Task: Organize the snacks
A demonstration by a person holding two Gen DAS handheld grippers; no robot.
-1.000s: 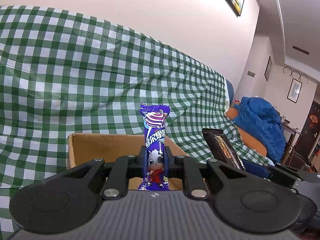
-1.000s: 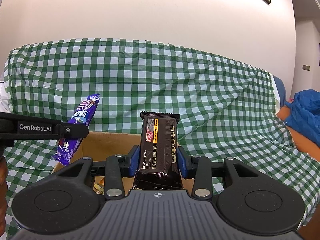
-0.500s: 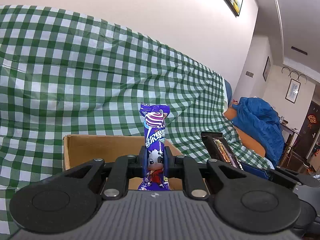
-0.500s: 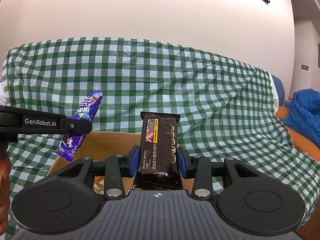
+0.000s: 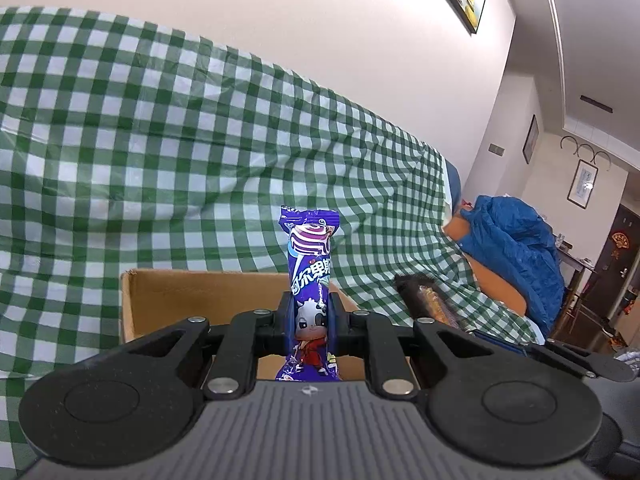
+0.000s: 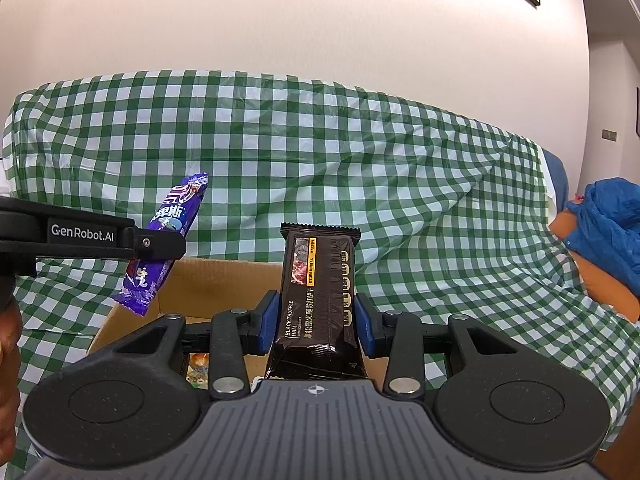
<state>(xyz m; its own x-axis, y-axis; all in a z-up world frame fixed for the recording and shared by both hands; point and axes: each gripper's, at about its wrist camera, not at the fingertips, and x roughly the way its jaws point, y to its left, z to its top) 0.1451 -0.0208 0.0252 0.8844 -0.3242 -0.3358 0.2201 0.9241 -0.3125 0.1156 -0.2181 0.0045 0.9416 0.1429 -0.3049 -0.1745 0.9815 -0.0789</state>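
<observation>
Holding unchanged | left claw (image 5: 311, 316) clamps purple candy (image 5: 311, 276) | right claw (image 6: 316, 322) clamps black cracker pack (image 6: 318, 292)

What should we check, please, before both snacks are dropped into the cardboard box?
1. Left tongs clamped on purple candy packet: ok.
2. Right tongs clamped on black truffle ham cracker pack: ok.
3. Cardboard box open and below both snacks: ok.
4. The two tongs apart, packets not touching: ok.
5. Free room inside the box: cannot tell; only part of one colourful wrapper shows.
6. Green checked cloth clear of the box opening: ok.
</observation>
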